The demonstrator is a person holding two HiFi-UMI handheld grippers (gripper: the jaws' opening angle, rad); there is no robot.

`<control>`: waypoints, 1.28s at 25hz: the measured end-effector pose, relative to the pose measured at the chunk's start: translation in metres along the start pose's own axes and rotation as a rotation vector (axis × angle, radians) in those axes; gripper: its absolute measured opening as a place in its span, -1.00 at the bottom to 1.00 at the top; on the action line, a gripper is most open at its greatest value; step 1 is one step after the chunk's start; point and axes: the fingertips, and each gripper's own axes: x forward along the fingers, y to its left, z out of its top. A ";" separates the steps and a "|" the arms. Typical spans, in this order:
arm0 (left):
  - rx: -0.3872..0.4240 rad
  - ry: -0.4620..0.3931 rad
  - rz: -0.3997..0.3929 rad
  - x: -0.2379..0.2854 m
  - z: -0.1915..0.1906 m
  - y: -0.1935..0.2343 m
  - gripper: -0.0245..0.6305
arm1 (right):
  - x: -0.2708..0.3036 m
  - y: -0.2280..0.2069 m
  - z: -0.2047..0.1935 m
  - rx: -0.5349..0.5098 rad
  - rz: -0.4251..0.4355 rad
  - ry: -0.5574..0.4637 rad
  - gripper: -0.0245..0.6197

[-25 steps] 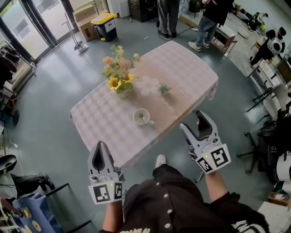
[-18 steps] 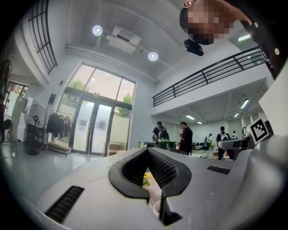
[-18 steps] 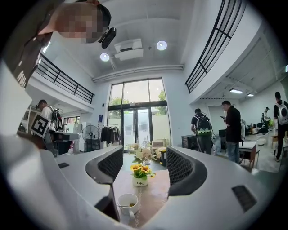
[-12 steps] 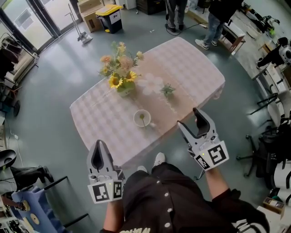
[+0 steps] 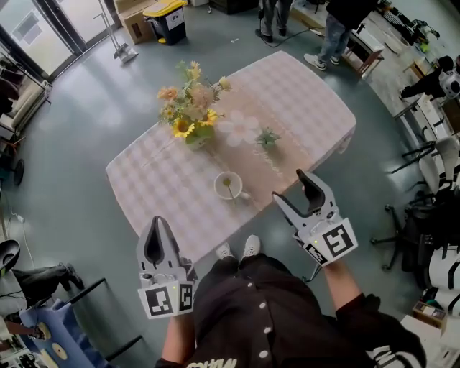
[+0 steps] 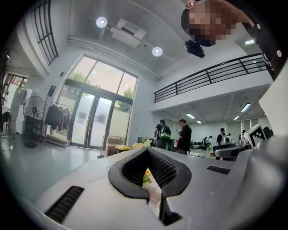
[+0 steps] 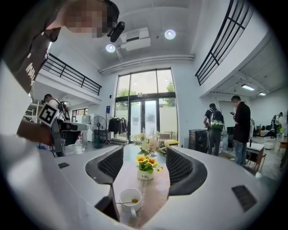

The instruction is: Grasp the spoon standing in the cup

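A white cup (image 5: pixel 228 185) stands near the front edge of the checked table (image 5: pixel 302 100), with a spoon (image 5: pixel 226 184) in it. My right gripper (image 5: pixel 290 187) is open, level with the cup and to its right, over the table's front corner. In the right gripper view the cup (image 7: pixel 130 197) and its spoon (image 7: pixel 120 202) show low between the spread jaws of the right gripper (image 7: pixel 144 155). My left gripper (image 5: pixel 157 226) is shut and empty, below and left of the cup, off the table. In the left gripper view the left gripper (image 6: pixel 147 152) shows only a slit of table.
A vase of yellow and pink flowers (image 5: pixel 191 118) stands behind the cup, with white blooms (image 5: pixel 237 131) and a small green plant (image 5: pixel 267 136) to its right. People (image 5: pixel 338 29) stand beyond the far end. A yellow-lidded bin (image 5: pixel 167 18) and office chairs (image 5: pixel 424 215) ring the table.
My right gripper has drifted left and a little forward, closer to the cup. The left gripper has barely moved. Both jaw states are unchanged.
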 end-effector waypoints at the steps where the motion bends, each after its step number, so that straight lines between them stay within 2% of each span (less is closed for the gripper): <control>1: 0.001 0.001 -0.001 0.002 -0.001 0.003 -0.89 | 0.004 0.001 -0.003 -0.001 0.004 0.011 -0.06; 6: -0.011 0.043 -0.002 0.005 -0.017 0.015 -0.89 | 0.022 0.018 -0.020 -0.053 0.064 0.031 -0.06; 9: -0.032 0.071 -0.016 0.007 -0.025 0.013 -0.89 | 0.029 0.038 -0.033 -0.207 0.152 0.023 -0.06; 12: -0.027 0.062 -0.037 0.016 -0.028 0.005 -0.89 | 0.030 0.047 -0.086 -0.433 0.260 0.250 -0.06; 13: -0.029 0.063 -0.039 0.017 -0.030 0.003 -0.89 | 0.032 0.051 -0.100 -0.471 0.291 0.285 -0.06; 25: -0.054 0.125 0.008 0.006 -0.047 0.003 -0.89 | 0.057 0.091 -0.194 -0.725 0.564 0.341 -0.09; 30: -0.059 0.150 0.032 -0.016 -0.057 0.025 -0.89 | 0.073 0.121 -0.228 -0.800 0.622 0.363 -0.20; 32: -0.059 0.160 0.041 -0.014 -0.062 0.020 -0.89 | 0.074 0.116 -0.242 -0.834 0.645 0.374 -0.23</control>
